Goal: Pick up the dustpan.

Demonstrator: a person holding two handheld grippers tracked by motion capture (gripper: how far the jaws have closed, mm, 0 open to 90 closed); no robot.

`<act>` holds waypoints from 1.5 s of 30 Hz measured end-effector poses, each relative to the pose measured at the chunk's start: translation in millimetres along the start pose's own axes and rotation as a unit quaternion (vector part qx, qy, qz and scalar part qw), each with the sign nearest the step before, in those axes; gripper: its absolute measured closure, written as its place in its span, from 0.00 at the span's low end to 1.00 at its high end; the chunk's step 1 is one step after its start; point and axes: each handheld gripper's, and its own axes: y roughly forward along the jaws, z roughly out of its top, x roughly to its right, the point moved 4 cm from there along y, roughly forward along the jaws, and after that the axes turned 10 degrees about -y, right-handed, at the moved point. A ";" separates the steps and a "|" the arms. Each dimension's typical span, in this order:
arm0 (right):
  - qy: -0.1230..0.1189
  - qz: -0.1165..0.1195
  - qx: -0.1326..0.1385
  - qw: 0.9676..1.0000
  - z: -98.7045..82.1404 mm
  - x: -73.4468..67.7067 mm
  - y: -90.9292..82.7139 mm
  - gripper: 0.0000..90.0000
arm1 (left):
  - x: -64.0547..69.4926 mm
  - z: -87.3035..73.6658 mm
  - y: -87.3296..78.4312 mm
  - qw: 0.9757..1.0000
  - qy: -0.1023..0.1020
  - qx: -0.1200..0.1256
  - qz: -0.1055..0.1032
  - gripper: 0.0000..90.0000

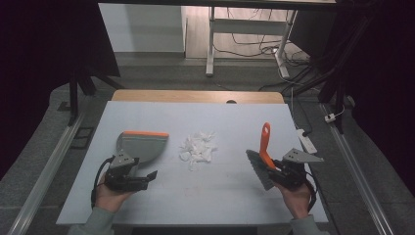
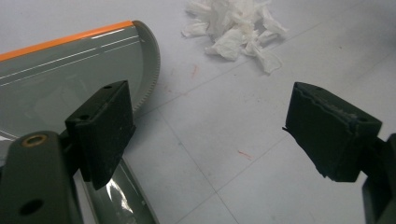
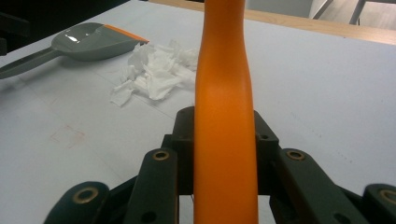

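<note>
One brush [image 1: 264, 155], clamped in the right gripper [image 1: 288, 172], points its orange handle away from the person. One dustpan [image 1: 142, 144] lies left of the paper scraps [image 1: 198, 148]. Left gripper [image 1: 128, 177] gapes empty.

This looks like a lab or recording room rather than a home. A table [image 1: 147, 205] with a pale blue sheet over it stands on grey carpet [image 1: 44, 147], with dark curtains [image 1: 44, 44] hung on stands at left and right. At the far side stands a white-framed desk [image 1: 211, 44], with loose cables [image 1: 254, 49] on the floor beneath it. A white power strip [image 1: 307, 140] lies at the right.
</note>
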 end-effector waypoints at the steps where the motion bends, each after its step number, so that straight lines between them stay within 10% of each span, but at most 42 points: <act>1: 0.000 0.000 0.000 1.000 0.0 -0.1 -0.2 0.78 | 0.0 0.0 0.0 1.000 0.000 0.000 0.000 0.18; 24: -0.004 -0.010 -0.002 1.000 0.4 -0.3 -0.5 0.78 | 7.5 11.9 -7.7 0.999 0.023 -0.035 -0.001 0.18; 45: -0.009 -0.010 -0.004 1.000 1.6 -2.3 0.7 0.78 | -18.7 24.4 -9.3 0.996 -0.018 -0.068 0.052 0.22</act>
